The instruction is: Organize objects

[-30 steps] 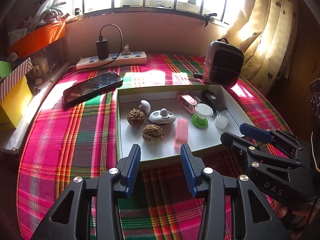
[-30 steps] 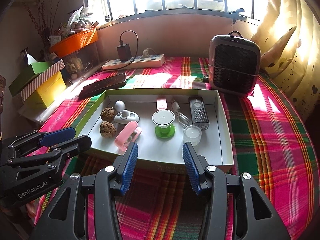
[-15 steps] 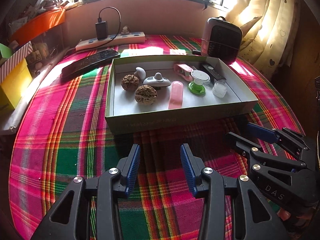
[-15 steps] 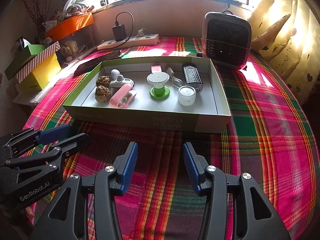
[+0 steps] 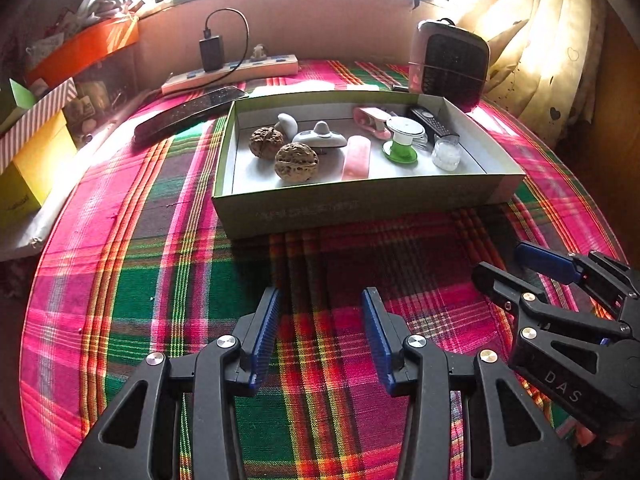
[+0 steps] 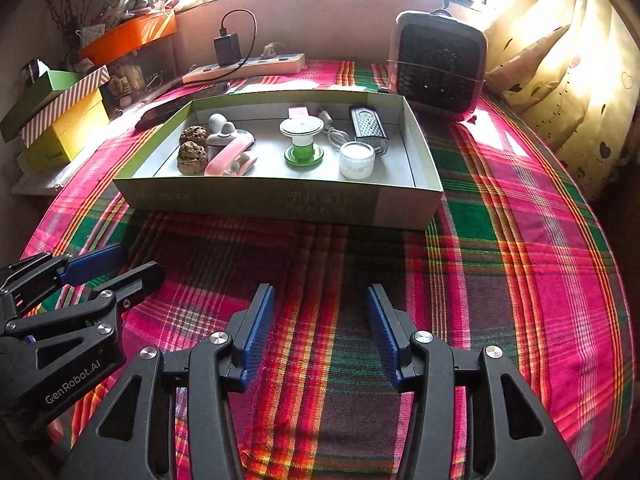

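A shallow cardboard box (image 5: 360, 204) (image 6: 280, 202) sits on the plaid cloth and holds two walnuts (image 5: 297, 161) (image 6: 192, 156), a pink clip (image 5: 356, 156) (image 6: 230, 158), a green-based white stand (image 5: 400, 138) (image 6: 302, 138), a small clear jar (image 5: 446, 154) (image 6: 357, 159), a black remote (image 5: 434, 122) (image 6: 368, 130) and grey-white pieces. My left gripper (image 5: 320, 332) hangs open over bare cloth, short of the box's front wall. My right gripper (image 6: 320, 328) is likewise over bare cloth in front of the box, its jaws opening with nothing between them.
A small heater (image 6: 438, 66) stands at the back right beside curtains. A power strip with charger (image 5: 230, 72) and a dark phone (image 5: 188, 114) lie behind the box. Stacked coloured boxes (image 6: 60, 120) line the left edge.
Both grippers have drawn back from over the box to the cloth in front of it and sunk lower. The right gripper's jaws stand slightly wider.
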{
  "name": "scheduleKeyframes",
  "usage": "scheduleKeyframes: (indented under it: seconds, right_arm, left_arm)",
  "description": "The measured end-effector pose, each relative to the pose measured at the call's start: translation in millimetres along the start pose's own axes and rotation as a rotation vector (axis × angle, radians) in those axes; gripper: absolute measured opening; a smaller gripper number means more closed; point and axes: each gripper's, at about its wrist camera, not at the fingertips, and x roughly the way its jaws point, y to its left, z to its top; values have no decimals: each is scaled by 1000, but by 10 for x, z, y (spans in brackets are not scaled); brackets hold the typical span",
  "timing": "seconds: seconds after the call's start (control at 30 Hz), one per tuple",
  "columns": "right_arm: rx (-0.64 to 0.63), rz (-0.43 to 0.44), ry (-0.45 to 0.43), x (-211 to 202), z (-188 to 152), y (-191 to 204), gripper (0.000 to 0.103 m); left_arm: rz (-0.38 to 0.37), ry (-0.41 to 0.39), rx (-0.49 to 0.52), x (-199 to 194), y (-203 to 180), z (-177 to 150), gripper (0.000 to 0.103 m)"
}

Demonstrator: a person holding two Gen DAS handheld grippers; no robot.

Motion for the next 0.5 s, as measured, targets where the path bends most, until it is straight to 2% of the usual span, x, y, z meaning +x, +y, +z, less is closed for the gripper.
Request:
scheduleKeyframes:
  seconds: [0.5]
  right_arm:
    - [13, -26, 14, -6, -50, -56, 73]
  left_arm:
    - [34, -18, -41, -15, -57, -43, 47]
